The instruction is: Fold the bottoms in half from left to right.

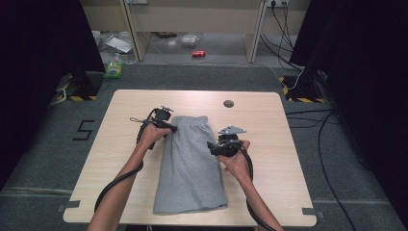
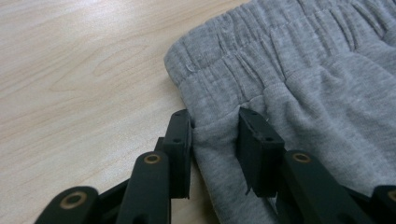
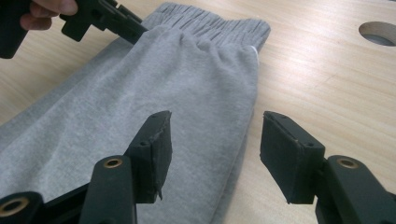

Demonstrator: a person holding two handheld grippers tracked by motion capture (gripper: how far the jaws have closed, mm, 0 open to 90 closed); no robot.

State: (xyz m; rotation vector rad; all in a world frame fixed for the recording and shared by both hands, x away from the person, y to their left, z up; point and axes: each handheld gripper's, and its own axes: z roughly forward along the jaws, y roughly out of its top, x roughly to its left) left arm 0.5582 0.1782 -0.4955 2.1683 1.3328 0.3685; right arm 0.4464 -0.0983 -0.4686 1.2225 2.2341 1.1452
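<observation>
Shorts (image 1: 190, 163): they are lying flat along the middle of the table (image 1: 288, 159), folded lengthwise into one narrow strip, waistband at the far end and hems toward you.
Progress: by the look of it, the lengthwise fold is done; the crosswise fold, waistband toward hems or the reverse, is still waiting for you.
Left gripper (image 1: 166, 124): you are holding it at the left edge of the shorts, just below the waistband (image 2: 243, 51).
Left jaws: they are pinching a raised ridge of cloth between the pads, as the left gripper view shows; you are gripping the shorts here.
Right gripper (image 1: 215, 146): you are bringing it to the right edge of the shorts, partway down from the waistband.
Right jaws: they are standing apart, straddling the right edge (image 3: 243, 140) of the cloth; one pad is over the fabric, the other over bare wood, neither pressing.
Remaining for the right side: you are likely needing to close on that edge before any lift.
</observation>
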